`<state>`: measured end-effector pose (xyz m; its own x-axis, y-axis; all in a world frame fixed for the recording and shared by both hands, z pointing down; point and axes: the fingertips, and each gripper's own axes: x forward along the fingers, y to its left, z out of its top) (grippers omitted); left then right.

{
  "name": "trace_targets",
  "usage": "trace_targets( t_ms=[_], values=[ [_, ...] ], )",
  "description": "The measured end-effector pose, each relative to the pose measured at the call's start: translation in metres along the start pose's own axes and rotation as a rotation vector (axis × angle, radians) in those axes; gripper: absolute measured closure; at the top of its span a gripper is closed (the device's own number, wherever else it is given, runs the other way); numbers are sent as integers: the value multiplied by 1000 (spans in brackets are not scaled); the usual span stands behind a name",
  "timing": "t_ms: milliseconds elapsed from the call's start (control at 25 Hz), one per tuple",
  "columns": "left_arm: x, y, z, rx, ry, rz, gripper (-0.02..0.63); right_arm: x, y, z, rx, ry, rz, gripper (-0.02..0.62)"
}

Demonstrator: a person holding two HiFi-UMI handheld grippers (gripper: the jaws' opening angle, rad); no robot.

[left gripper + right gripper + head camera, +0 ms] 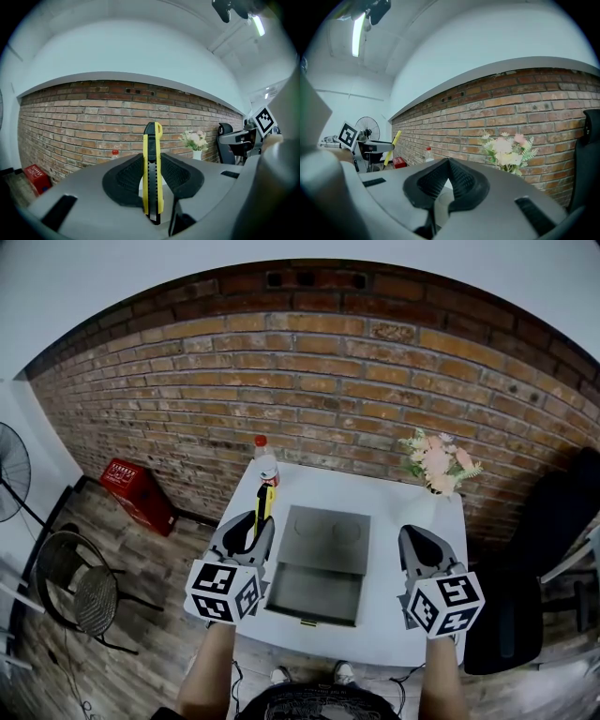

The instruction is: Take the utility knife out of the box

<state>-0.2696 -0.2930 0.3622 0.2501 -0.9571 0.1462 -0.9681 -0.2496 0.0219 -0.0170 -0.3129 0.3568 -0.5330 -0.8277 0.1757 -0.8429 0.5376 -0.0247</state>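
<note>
A yellow-and-black utility knife (263, 506) stands upright between the jaws of my left gripper (254, 523), above the table's left side. In the left gripper view the knife (152, 154) is pinched between the black pads, and its tip points up. The grey box (323, 538) lies open on the white table (398, 512), between my two grippers. My right gripper (413, 534) hovers to the right of the box. Its pads (461, 180) meet with nothing between them. From the right gripper view the knife (390, 149) shows far off at the left.
A red-capped bottle (265, 465) stands at the table's far left corner, and a vase of flowers (434, 465) at the far right. A red crate (136, 493), a fan (9, 470) and a wire stool (84, 587) are on the left. A black chair (539, 559) stands on the right.
</note>
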Motion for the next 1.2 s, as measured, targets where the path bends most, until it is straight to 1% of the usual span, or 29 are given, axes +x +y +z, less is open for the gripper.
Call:
trace_targets(
  t_ms=[640,1200],
  values=[
    [0,-2,-7,-17,15,-13,477,0,6,6,-21,-15,3,577],
    [3,-13,-9,-11,20,-42,477,-2,8,5,-17,-21,-3,577]
  ],
)
